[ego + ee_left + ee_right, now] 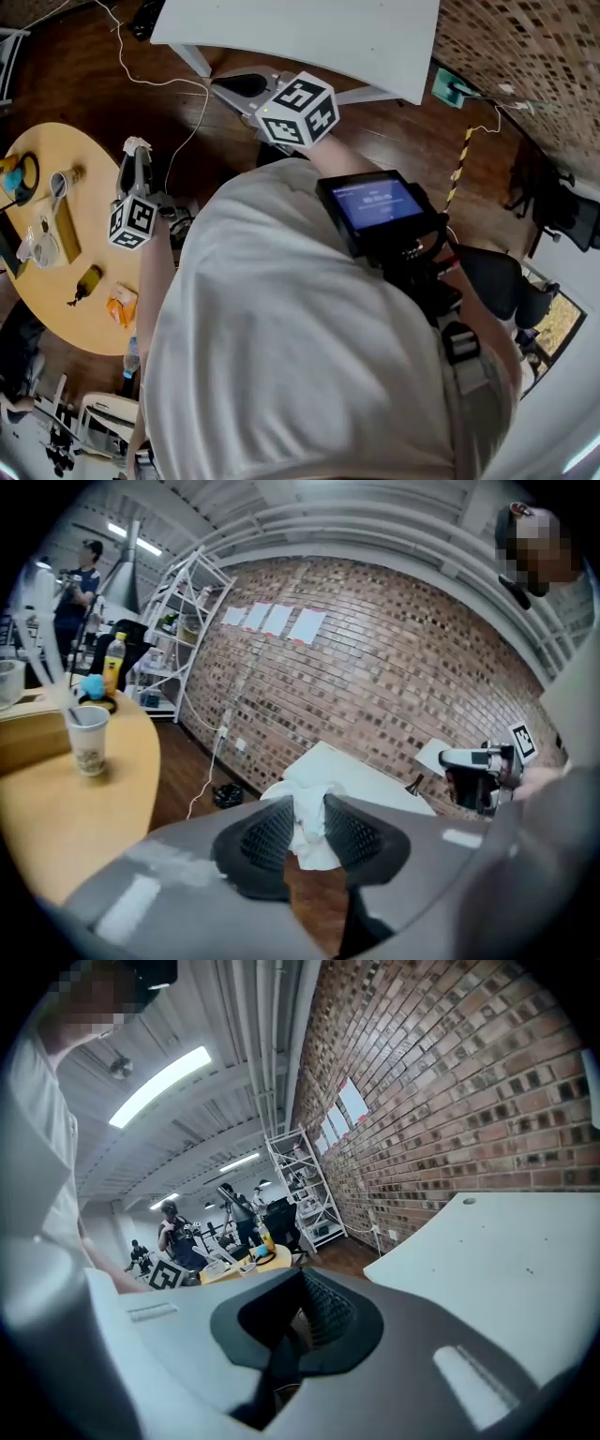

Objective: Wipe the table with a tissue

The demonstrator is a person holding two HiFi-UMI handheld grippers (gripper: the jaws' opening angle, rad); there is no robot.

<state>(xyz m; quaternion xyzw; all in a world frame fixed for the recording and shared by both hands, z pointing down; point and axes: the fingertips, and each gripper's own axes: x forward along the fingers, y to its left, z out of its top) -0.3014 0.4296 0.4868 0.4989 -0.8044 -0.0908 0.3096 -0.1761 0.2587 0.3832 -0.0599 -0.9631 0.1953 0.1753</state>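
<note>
**A:** Where is the tissue right now?

**B:** It's in the left gripper. The crumpled white tissue sits between the two ribbed pads, which press it from both sides. One bunch shows above the tips and a flap hangs below them.

**A:** And the other hand?

**B:** The right gripper carries nothing. Its jaws stand a little apart, and only a sliver of floor shows through the gap.

**A:** Has any wiping been done?

**B:** None that I can see. The tissue is up in the air and touches no surface. The white table lies ahead of the left jaws, past their tips and lower down. The round wooden table is off to their left, with a paper cup standing on it. (The task doesn't say which table is meant, but the left jaws point toward the white one.) From the right jaws, that white top spreads out just to the right.

**A:** So how far along is the job?

**B:** I'd call it early. The tissue is picked up and gripped, and that looks like the only part done. All the wiping is left: lowering the tissue onto a tabletop, pressing it flat and sweeping it across. I can't make out a spill or mark on either table.
</note>
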